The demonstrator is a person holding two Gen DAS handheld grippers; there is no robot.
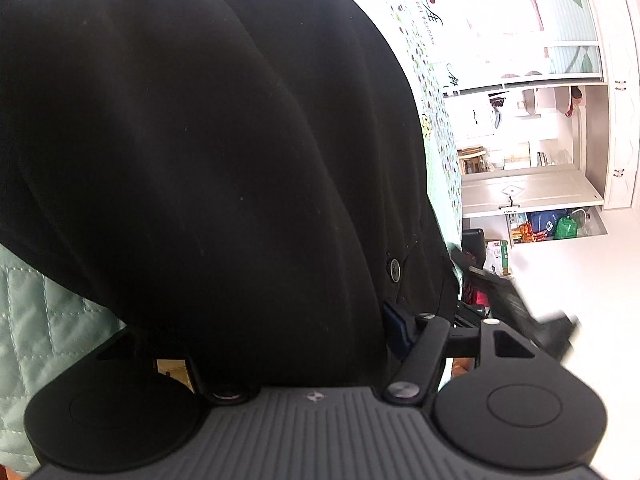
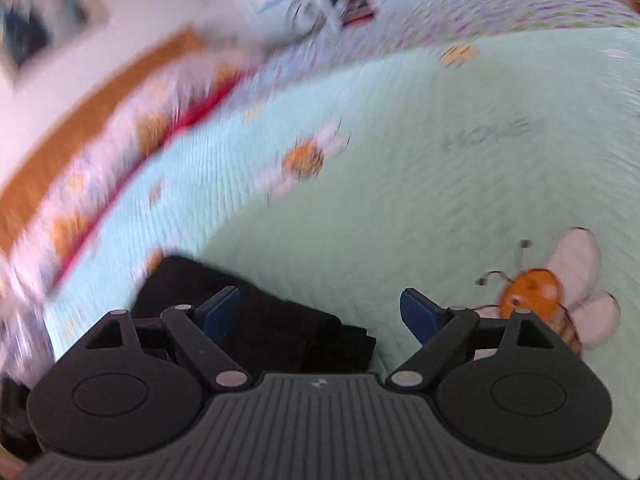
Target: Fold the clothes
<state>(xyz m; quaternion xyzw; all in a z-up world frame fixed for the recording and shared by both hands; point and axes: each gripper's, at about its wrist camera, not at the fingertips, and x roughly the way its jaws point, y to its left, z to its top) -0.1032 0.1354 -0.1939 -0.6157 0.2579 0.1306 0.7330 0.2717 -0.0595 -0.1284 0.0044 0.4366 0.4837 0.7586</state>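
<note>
While the black garment (image 1: 208, 152) drapes in soft ridges over our left gripper (image 1: 288, 332), hiding its fingers, we cannot tell its grip; a button (image 1: 394, 269) shows. Our right gripper (image 2: 320, 316) stands released above folded black cloth (image 2: 280, 328) on the mint quilt (image 2: 420, 184).

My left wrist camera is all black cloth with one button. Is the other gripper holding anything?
Observer: No. The right gripper is open, with nothing between its blue pads.
Operator: What's under it?
Observer: A bunched black garment, lying on a mint-green quilted bedspread.
Operator: Any pictures on the bed?
Observer: Yes, an orange stitched bee with white wings, at the right of that view.
</note>
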